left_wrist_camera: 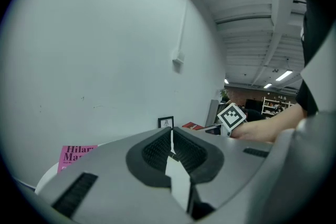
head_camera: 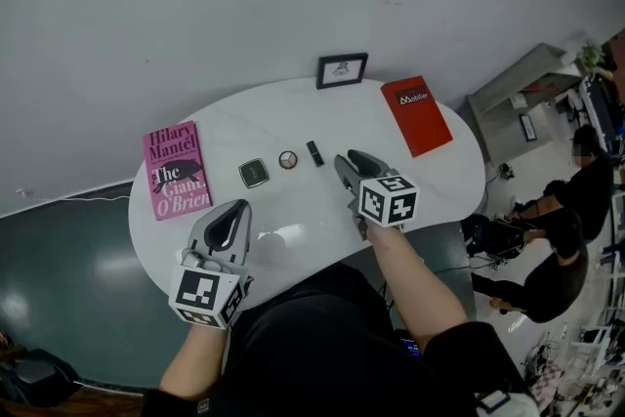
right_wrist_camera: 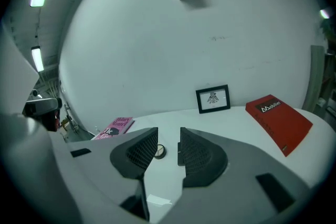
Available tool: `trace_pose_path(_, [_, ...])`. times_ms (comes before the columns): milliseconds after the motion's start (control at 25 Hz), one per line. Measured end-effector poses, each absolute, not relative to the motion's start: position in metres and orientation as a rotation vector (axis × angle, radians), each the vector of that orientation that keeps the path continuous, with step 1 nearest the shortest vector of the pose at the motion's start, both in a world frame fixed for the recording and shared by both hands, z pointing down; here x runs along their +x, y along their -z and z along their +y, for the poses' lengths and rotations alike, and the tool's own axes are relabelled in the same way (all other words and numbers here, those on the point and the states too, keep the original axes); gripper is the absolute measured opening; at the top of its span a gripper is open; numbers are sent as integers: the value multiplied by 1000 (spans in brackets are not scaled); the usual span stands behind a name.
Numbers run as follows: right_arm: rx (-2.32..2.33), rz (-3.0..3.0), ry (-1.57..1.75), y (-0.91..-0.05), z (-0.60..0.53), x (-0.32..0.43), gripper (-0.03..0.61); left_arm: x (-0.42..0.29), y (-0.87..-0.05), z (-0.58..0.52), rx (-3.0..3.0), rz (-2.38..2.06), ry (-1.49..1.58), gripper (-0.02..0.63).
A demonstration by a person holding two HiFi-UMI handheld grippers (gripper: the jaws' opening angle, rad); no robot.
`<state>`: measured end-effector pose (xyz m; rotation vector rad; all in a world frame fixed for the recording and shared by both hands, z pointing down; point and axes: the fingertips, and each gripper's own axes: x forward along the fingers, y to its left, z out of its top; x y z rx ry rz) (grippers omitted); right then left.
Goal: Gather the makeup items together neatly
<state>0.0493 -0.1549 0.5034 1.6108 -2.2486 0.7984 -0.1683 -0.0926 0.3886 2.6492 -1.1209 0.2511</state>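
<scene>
Three makeup items lie in a row mid-table: a dark square compact (head_camera: 254, 173), a round compact (head_camera: 288, 159) and a small black tube (head_camera: 314, 152). My right gripper (head_camera: 354, 158) hovers just right of the tube, open, with nothing between its jaws. In the right gripper view (right_wrist_camera: 168, 147) the round compact (right_wrist_camera: 159, 151) shows through the gap, and the tube (right_wrist_camera: 179, 147) is half hidden by the right jaw. My left gripper (head_camera: 234, 210) is near the table's front edge, below the square compact. Its jaws (left_wrist_camera: 171, 145) are shut and empty.
A pink book (head_camera: 176, 169) lies at the left of the white oval table (head_camera: 439, 176), a red book (head_camera: 417, 115) at the right, and a small framed picture (head_camera: 342, 70) stands at the back edge by the wall. People (head_camera: 557, 239) sit beyond the table's right side.
</scene>
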Motion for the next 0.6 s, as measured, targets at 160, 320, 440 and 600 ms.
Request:
trace_pose_path(160, [1621,-2334,-745,-469,-150,58,110,-163,-376,-87,2655,-1147,-252,22])
trace_pose_path(320, [1572,-2423,-690,-441,-142,66,80,-156,-367,-85,2654,-1196,-276,23])
trace_pose_path(440, [1506,-2496,-609,-416,-129,73,72,-147,-359,-82,2645,-1241,-285,23])
trace_pose_path(600, [1439,-2615,-513,-376,-105,90,60,-124,-339,-73,2655,-1306,-274,22])
